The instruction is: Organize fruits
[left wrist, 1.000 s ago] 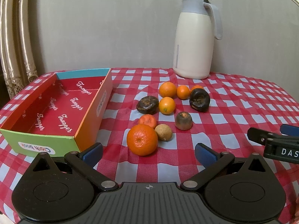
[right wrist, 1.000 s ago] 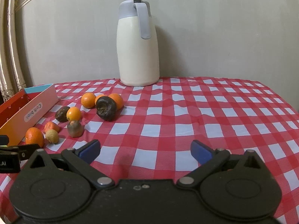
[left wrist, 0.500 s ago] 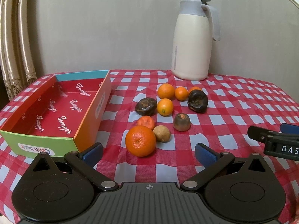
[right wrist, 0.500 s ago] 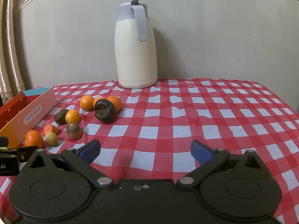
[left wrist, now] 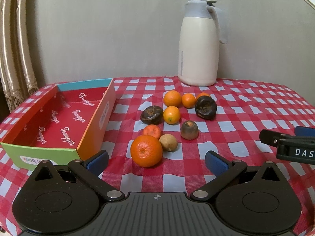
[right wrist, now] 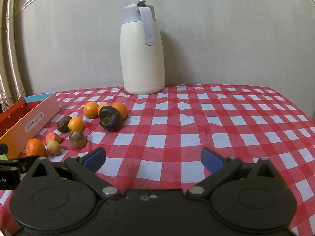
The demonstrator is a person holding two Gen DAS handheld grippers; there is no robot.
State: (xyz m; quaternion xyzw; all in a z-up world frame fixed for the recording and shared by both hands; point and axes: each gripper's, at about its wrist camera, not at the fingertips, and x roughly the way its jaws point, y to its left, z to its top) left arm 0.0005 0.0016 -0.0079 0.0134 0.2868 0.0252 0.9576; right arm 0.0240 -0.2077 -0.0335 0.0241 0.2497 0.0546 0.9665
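Observation:
Several fruits lie in a cluster on the red checked tablecloth. A large orange is nearest my left gripper, which is open and empty just behind it. A tan fruit, a red-orange fruit, a grey-brown fruit, two dark shrivelled fruits and small oranges lie beyond. An open red box stands to the left. My right gripper is open and empty, right of the cluster.
A cream thermos jug stands at the back by the wall, also in the right wrist view. A curtain hangs at the left. The right gripper's finger shows at the left view's right edge.
Both grippers have drifted slightly and the views shifted a little; the fruits and box have not moved. Both stay open.

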